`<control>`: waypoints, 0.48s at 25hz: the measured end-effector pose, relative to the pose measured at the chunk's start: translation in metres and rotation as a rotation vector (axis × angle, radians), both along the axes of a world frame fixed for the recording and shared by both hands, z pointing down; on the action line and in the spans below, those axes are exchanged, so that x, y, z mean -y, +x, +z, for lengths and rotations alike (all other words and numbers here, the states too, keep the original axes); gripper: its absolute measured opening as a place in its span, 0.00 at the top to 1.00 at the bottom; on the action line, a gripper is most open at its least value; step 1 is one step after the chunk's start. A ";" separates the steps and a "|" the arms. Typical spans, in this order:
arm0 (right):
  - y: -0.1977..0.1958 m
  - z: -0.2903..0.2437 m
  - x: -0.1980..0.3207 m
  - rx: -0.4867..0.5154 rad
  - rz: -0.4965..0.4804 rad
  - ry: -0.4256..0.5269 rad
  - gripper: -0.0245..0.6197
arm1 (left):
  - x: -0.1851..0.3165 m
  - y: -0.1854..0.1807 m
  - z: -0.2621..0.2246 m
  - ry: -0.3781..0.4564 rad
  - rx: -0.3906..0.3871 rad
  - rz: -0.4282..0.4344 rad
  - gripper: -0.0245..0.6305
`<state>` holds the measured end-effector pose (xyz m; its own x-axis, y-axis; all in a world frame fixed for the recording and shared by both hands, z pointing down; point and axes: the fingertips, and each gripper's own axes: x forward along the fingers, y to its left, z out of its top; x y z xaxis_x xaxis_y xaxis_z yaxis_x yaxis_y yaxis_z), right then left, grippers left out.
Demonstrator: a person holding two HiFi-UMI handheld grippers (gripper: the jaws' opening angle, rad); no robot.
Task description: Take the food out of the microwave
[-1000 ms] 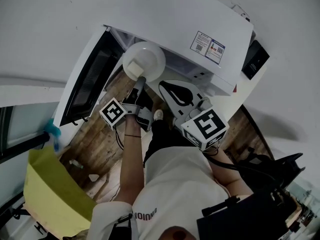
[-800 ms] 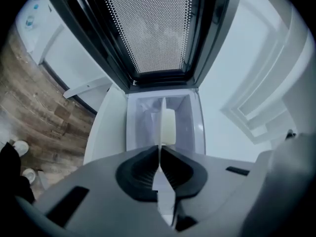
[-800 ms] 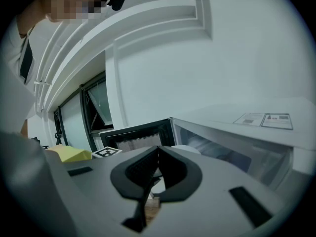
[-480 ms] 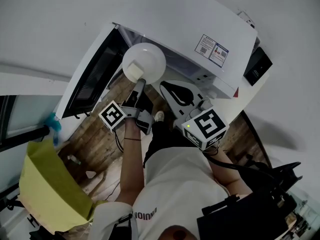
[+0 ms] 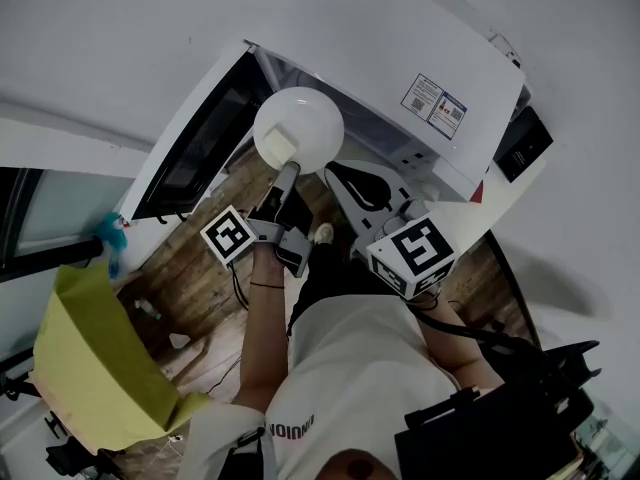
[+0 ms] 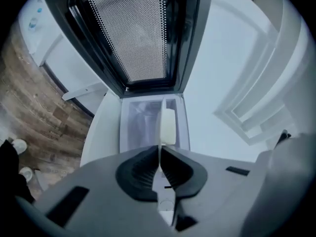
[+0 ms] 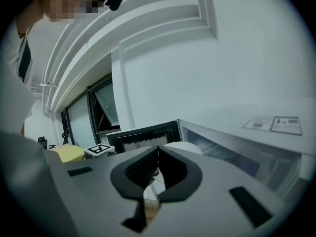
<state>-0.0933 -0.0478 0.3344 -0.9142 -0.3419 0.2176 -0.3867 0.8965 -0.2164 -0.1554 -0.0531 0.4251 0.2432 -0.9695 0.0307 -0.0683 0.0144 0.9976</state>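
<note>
Overhead, from the head view, we see the white microwave standing with its dark-windowed door swung wide to the left. The left tool reaches toward the opening and has its jaws clamped on the near rim of a round white plate. A pale block of food lies on the plate close to that rim. The plate sits right at the mouth of the oven, between the door and the front panel. The right tool lies just beside it on the right, its jaws together and touching nothing we can make out. Below us are a wooden floor and a yellow sheet at the lower left.

Next, in the left gripper view, we look along the plate edge-on: the two dark pads press on its thin rim. The block of food rises just beyond them, with the open cavity behind and the perforated door window above.

Lastly, in the right gripper view, the pads meet with nothing between them. Past them we see the plate, the door and the microwave's side.
</note>
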 end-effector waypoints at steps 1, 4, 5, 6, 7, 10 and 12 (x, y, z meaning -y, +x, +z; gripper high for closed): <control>0.000 0.000 0.000 0.001 -0.001 0.002 0.93 | -0.002 0.001 -0.001 -0.002 0.003 0.002 0.93; 0.001 -0.001 0.000 0.005 -0.003 0.003 0.93 | -0.007 0.002 -0.004 -0.005 0.000 -0.003 0.93; 0.002 -0.001 0.000 0.005 -0.003 0.003 0.93 | -0.008 0.002 -0.005 -0.004 -0.003 -0.006 0.93; 0.002 -0.002 0.000 0.006 -0.002 0.003 0.93 | -0.010 0.003 -0.007 -0.003 -0.002 -0.006 0.93; 0.003 -0.002 0.000 0.006 -0.001 0.003 0.93 | -0.011 0.003 -0.009 -0.003 0.001 -0.006 0.93; 0.005 -0.003 0.002 0.007 0.003 0.006 0.93 | -0.015 0.004 -0.015 -0.007 0.011 -0.007 0.93; 0.006 -0.005 0.003 0.008 0.006 0.010 0.93 | -0.017 0.004 -0.019 -0.008 0.017 -0.012 0.93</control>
